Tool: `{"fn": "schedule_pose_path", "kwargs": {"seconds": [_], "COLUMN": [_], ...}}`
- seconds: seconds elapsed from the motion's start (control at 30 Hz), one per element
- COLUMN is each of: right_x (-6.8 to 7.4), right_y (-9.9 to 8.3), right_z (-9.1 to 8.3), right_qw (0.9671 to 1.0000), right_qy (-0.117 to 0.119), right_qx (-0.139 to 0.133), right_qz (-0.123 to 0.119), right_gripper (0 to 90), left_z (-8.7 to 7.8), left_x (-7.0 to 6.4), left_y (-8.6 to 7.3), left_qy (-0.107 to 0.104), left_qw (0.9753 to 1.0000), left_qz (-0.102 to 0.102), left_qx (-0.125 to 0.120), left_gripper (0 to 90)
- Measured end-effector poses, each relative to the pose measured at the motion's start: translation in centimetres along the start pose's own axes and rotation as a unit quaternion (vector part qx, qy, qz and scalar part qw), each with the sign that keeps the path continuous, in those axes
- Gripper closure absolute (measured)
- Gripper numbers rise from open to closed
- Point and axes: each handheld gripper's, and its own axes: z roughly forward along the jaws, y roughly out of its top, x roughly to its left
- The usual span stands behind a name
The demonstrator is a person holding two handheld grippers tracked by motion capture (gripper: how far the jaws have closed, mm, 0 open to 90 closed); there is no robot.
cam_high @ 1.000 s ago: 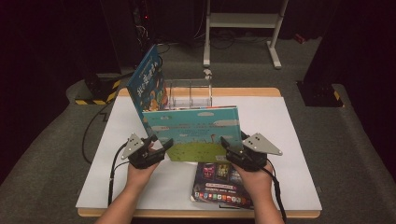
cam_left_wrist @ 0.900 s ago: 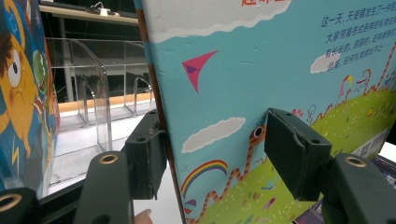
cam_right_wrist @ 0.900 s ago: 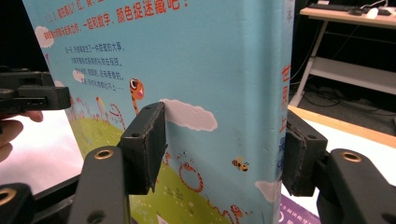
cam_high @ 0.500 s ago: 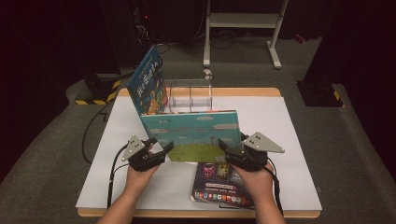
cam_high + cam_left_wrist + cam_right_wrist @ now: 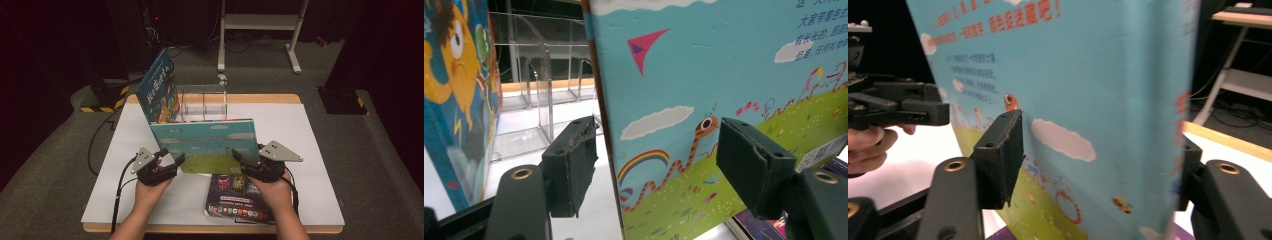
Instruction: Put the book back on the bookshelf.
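The picture book (image 5: 205, 145) stands upright between both grippers: right gripper (image 5: 246, 161) clamps its edge, left gripper (image 5: 172, 162) straddles its spine, jaws wide.

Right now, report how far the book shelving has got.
Done: one book leans in the clear rack. In hand: the landscape book is upright, its edges between the jaws of the left gripper and right gripper. Left: racking it, then the dark book on the table.
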Motion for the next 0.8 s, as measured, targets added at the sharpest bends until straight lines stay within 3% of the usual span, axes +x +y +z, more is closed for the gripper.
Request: {"fn": "schedule_pose_path", "kwargs": {"seconds": [0.27, 0.33, 0.4, 0.57, 0.6, 0.63, 0.77, 0.8], "right_x": [0.0, 0.0, 0.0, 0.2, 0.2, 0.2, 0.4, 0.4], "right_y": [-0.2, -0.2, -0.2, -0.3, -0.3, -0.3, -0.5, -0.5], "right_z": [-0.3, -0.6, -0.8, -1.1, -1.1, -1.3, -1.5, -1.6], "right_qw": [0.9998, 0.9997, 0.9996, 0.9993, 0.9993, 0.9993, 0.9992, 0.9992], "right_qy": [0.011, 0.016, 0.021, 0.029, 0.029, 0.029, 0.026, 0.028], "right_qx": [-0.016, -0.019, -0.019, -0.022, -0.022, -0.024, -0.028, -0.028], "right_qz": [-0.002, -0.007, -0.006, -0.009, -0.009, -0.008, -0.01, -0.004], "right_gripper": [43.1, 45.6, 46.4, 50.3, 50.3, 53.0, 60.4, 61.7], "left_z": [-1.6, -2.6, -3.2, -4.4, -4.4, -4.5, -4.6, -4.6], "left_x": [0.5, 1.2, 2.1, 4.3, 4.3, 4.9, 5.4, 5.3], "left_y": [-1.2, -1.8, -2.2, -3.1, -3.1, -3.7, -5.0, -5.0], "left_qy": [0.017, 0.026, 0.036, 0.076, 0.076, 0.092, 0.093, 0.094], "left_qw": [0.9998, 0.9991, 0.9979, 0.9945, 0.9945, 0.9925, 0.9927, 0.993], "left_qz": [-0.001, 0.024, 0.035, 0.028, 0.028, 0.027, -0.001, 0.005], "left_qx": [0.006, 0.022, 0.04, 0.066, 0.066, 0.075, 0.078, 0.071], "left_gripper": [33.0, 32.9, 33.1, 33.4, 33.4, 33.4, 30.8, 30.1]}}
